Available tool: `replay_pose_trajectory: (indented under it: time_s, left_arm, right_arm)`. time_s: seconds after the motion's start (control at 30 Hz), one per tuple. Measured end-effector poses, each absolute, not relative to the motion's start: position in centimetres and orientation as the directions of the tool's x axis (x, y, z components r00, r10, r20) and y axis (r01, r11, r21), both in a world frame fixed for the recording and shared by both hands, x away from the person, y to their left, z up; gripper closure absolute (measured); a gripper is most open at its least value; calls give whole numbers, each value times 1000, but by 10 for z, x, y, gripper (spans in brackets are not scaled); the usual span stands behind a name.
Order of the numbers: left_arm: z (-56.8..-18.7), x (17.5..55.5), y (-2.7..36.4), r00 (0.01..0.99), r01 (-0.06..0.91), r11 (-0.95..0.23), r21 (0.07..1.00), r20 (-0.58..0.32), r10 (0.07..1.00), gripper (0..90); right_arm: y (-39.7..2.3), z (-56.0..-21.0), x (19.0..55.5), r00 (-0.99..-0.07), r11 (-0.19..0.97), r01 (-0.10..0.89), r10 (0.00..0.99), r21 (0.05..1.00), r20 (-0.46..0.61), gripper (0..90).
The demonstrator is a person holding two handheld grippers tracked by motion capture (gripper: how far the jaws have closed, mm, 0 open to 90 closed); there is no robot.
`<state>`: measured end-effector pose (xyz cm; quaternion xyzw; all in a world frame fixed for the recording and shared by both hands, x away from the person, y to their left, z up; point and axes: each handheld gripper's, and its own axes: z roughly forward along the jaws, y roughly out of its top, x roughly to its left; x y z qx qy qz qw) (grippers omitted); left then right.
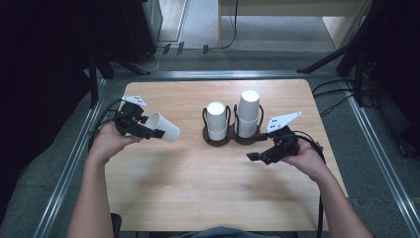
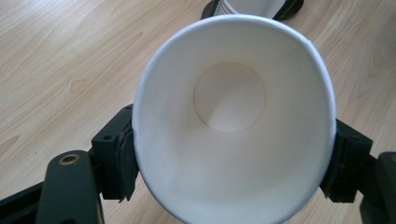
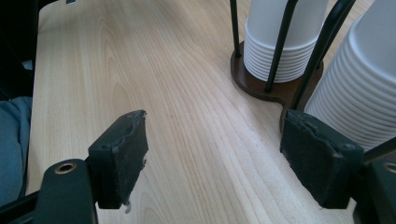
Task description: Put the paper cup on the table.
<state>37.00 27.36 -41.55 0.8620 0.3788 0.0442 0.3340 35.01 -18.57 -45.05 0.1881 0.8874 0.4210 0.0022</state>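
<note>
From the high view, my left gripper pinches a paper cup lying sideways, mouth toward my hand, base pointing right at the cup holder mid-table. My right gripper sits nearer the holder, empty.

Left gripper view: jaws squeeze the cup's rim oval.

Right gripper view: jaws wide apart, the stacked cups just ahead to the right.

Cup holder mid worktop, hand-held grippers either side.
Two cup stacks in holder; single cup w/ left hand-held gripper, right hand-held gripper just before holder.
</note>
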Motion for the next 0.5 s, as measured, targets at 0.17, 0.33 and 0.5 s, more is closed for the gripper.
replay_pose_trajectory:
  time_s: [0.17, 0.33, 0.5]
  left_arm:
    - [-420, 377, 278, 678, 653, -481, 585, -168, 716, 225]
    - [-427, 384, 281, 651, 684, -467, 561, -178, 738, 224]
    - [-435, 391, 281, 622, 712, -473, 520, -153, 768, 225]
  right_arm:
    - [-185, -451, 348, -930, 577, 330, 334, 747, 152, 233]
    - [-186, -453, 346, -928, 580, 334, 339, 743, 152, 233]
    - [-185, -454, 347, -929, 584, 333, 340, 740, 150, 233]
